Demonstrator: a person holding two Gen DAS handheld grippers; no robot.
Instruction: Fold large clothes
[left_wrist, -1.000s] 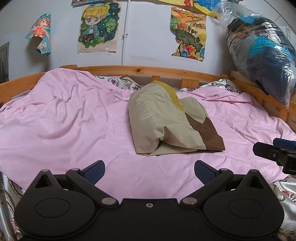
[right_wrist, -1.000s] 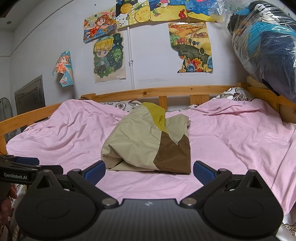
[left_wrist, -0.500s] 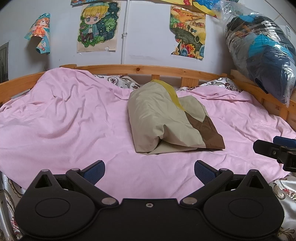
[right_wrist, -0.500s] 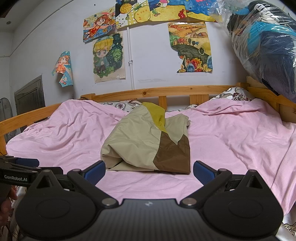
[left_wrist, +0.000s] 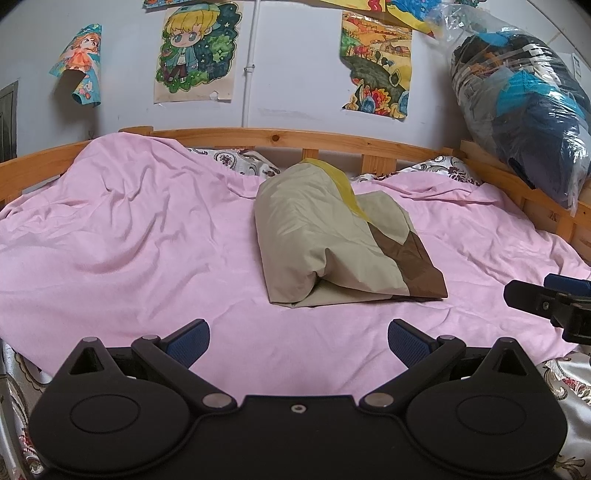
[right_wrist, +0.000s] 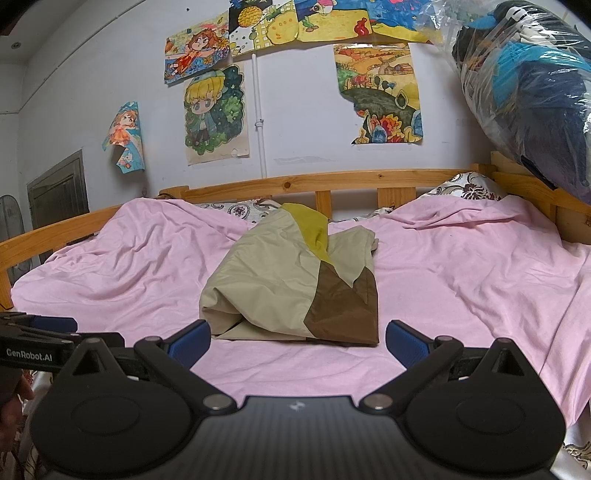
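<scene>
Fingers (left_wrist: 188, 339) of both grippers wide apart, empty, near folded garment (left_wrist: 332, 236) on pink sheet (left_wrist: 129, 240).

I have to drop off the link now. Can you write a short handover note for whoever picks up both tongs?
Left tongs: open, holding nothing, over the near edge of the pink sheet.
Right tongs: open, holding nothing, just short of the garment.
Garment: beige, yellow and brown, lying mid-bed as a folded bundle, touched by neither tongs.
Done: it looks folded.
Left: its near end bulges; perhaps flatten it.
</scene>
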